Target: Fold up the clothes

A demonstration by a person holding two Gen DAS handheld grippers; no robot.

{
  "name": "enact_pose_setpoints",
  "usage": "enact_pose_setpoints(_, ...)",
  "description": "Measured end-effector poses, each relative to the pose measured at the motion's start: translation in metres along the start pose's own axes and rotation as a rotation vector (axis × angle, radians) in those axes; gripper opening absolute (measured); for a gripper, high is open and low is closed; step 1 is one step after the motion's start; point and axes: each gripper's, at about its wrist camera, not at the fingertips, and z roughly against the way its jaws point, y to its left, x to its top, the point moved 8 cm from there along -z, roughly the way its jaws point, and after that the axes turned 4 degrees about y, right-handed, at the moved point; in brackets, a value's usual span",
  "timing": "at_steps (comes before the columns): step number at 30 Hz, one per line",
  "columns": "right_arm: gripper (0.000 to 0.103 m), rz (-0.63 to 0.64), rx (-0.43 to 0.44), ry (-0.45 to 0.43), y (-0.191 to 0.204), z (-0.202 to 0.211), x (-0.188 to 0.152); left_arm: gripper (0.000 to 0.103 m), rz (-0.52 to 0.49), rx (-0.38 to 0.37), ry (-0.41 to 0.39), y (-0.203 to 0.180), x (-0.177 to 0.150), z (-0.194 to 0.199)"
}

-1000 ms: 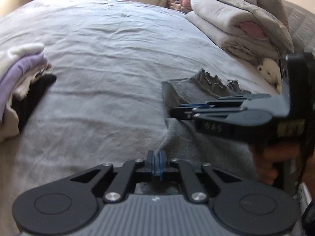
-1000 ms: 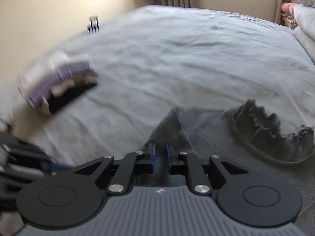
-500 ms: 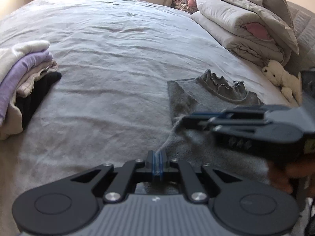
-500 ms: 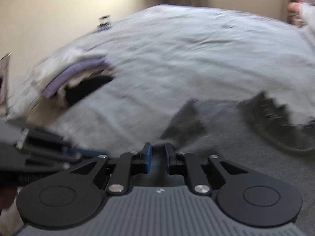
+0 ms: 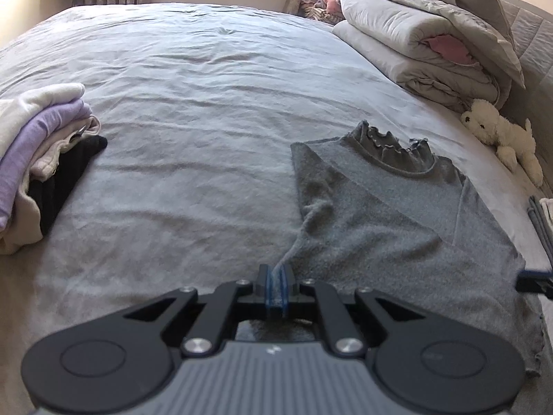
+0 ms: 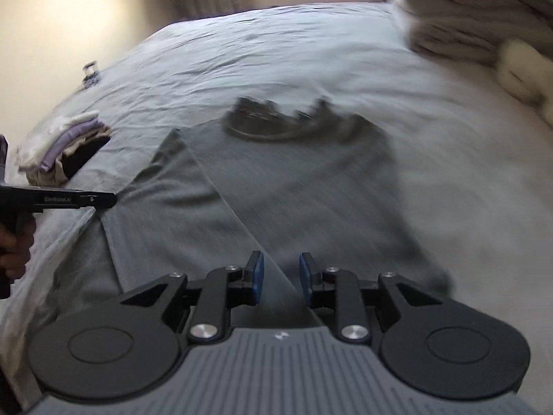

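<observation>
A grey top [image 5: 387, 207] with a frilled collar [image 5: 390, 145] is lying spread on the bed [image 5: 207, 79], one side already folded in over its middle, and everything else in the room is sitting around it. The left claw [image 5: 275, 285] is pinching a thin tail of the top's fabric at its near left edge, the blue pads pressed together on the cloth with a taut ridge running up from them; to my eye it is anchoring that edge so the fold does not slide. The jaws have just been easing apart a touch, yet the cloth is still gripped.

The right claw [image 6: 280, 273] is hovering over the top's near hem, to the right of the other claw. Its jaws have just been opening, and they are standing apart with a fold crease running between them, the pads not pressing on it. I judge it is letting go after laying the sleeve across.

To the left of the top, well apart, a stack of folded clothes [image 5: 41, 159] is waiting. Beyond the collar and to the right, a rolled duvet [image 5: 428, 45] and a white soft toy [image 5: 501, 135] are resting.
</observation>
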Motion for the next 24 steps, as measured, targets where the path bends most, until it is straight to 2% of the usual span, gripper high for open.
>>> enact_pose_setpoints(3, 0.027, -0.028, 0.01, -0.027, -0.006, 0.015, -0.01, 0.011, -0.015, 0.008, -0.034, -0.004, 0.003, 0.008)
enact_pose_setpoints(6, 0.028, 0.023, 0.042, -0.038, 0.003, 0.02, -0.005, 0.011, -0.048, 0.021, -0.115, -0.012, 0.009, 0.023)
enact_pose_setpoints(8, 0.029, 0.063, 0.068, -0.011, 0.011, 0.017, -0.009, 0.011, -0.08, 0.018, -0.162, -0.022, 0.01, 0.03)
enact_pose_setpoints(10, 0.03, 0.094, 0.048, 0.032, 0.017, 0.007, -0.017, 0.011, -0.123, -0.028, -0.18, -0.039, 0.005, 0.033)
enact_pose_setpoints(12, 0.032, 0.137, 0.018, 0.083, 0.022, -0.007, -0.027, 0.012, -0.169, -0.072, -0.167, -0.057, -0.005, 0.029)
enact_pose_setpoints(13, 0.034, 0.164, -0.002, 0.098, 0.023, -0.009, -0.031, 0.013, -0.197, -0.07, -0.146, -0.063, -0.012, 0.024)
enact_pose_setpoints(15, 0.038, 0.206, -0.025, 0.1, 0.025, -0.008, -0.032, 0.014, -0.251, -0.026, -0.092, -0.069, -0.025, 0.011)
enact_pose_setpoints(16, 0.046, 0.206, -0.03, 0.102, 0.023, -0.005, -0.033, 0.014, -0.265, 0.003, -0.072, -0.067, -0.03, 0.005)
enact_pose_setpoints(17, 0.049, 0.208, -0.04, 0.108, 0.019, -0.004, -0.036, 0.014, -0.266, 0.008, -0.073, -0.064, -0.032, 0.003)
enact_pose_setpoints(19, 0.049, 0.23, -0.058, 0.117, 0.011, 0.0, -0.042, 0.015, -0.245, 0.003, -0.073, -0.059, -0.03, 0.004)
enact_pose_setpoints(24, 0.049, 0.195, -0.054, 0.14, -0.007, 0.014, -0.052, 0.015, -0.223, 0.039, -0.078, -0.05, -0.03, 0.007)
